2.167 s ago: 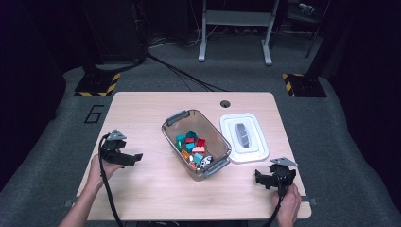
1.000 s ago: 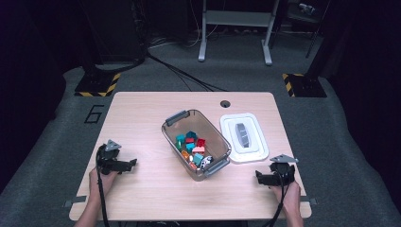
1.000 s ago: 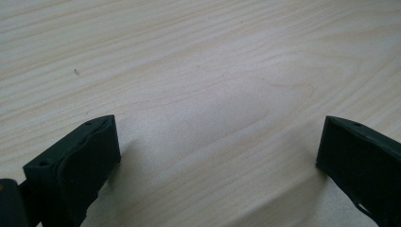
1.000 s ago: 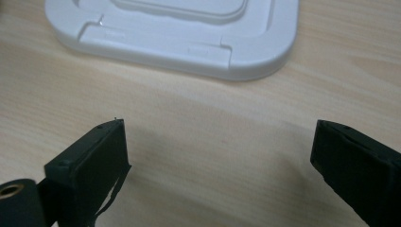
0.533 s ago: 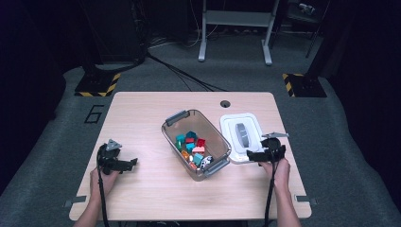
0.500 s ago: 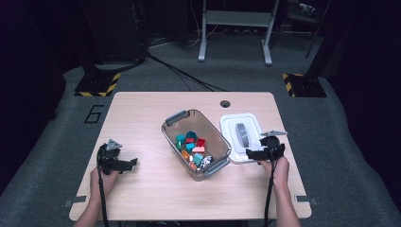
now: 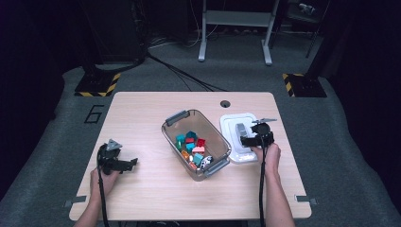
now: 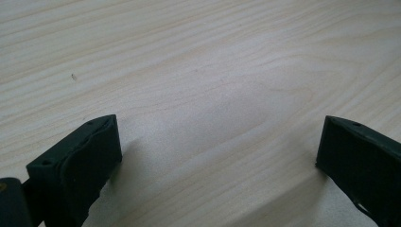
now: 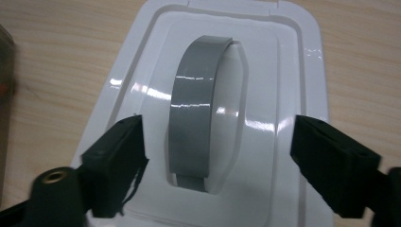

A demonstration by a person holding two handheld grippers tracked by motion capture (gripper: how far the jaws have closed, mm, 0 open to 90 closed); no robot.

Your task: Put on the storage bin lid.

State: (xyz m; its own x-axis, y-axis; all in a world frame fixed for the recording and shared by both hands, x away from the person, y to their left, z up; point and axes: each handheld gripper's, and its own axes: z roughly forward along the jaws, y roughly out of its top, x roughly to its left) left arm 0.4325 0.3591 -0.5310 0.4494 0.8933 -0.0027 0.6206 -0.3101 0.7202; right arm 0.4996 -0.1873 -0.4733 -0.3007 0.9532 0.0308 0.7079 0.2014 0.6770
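A white lid (image 7: 234, 120) with a grey handle (image 7: 241, 129) lies flat on the wooden table, just right of a clear bin (image 7: 166, 127) that holds several coloured toys (image 7: 191, 141). My right gripper (image 7: 245, 140) hovers over the lid's near end. In the right gripper view its jaws straddle the grey handle (image 9: 203, 113) of the lid (image 9: 291, 71), a gap on each side; the right gripper (image 9: 217, 146) is open and its jaws have just been closing. My left gripper (image 7: 132, 163) rests at the table's front left, open (image 8: 217, 142) over bare wood.
The bin has grey clip handles at its far (image 7: 176, 117) and near (image 7: 215, 166) ends. A round cable hole (image 7: 225, 103) sits near the table's far edge. Bare tabletop (image 7: 156, 189) lies between my hands at the front.
My right hand has come from the front right edge of the table up to the white lid, ending over its handle. The left hand has stayed put for the last second.
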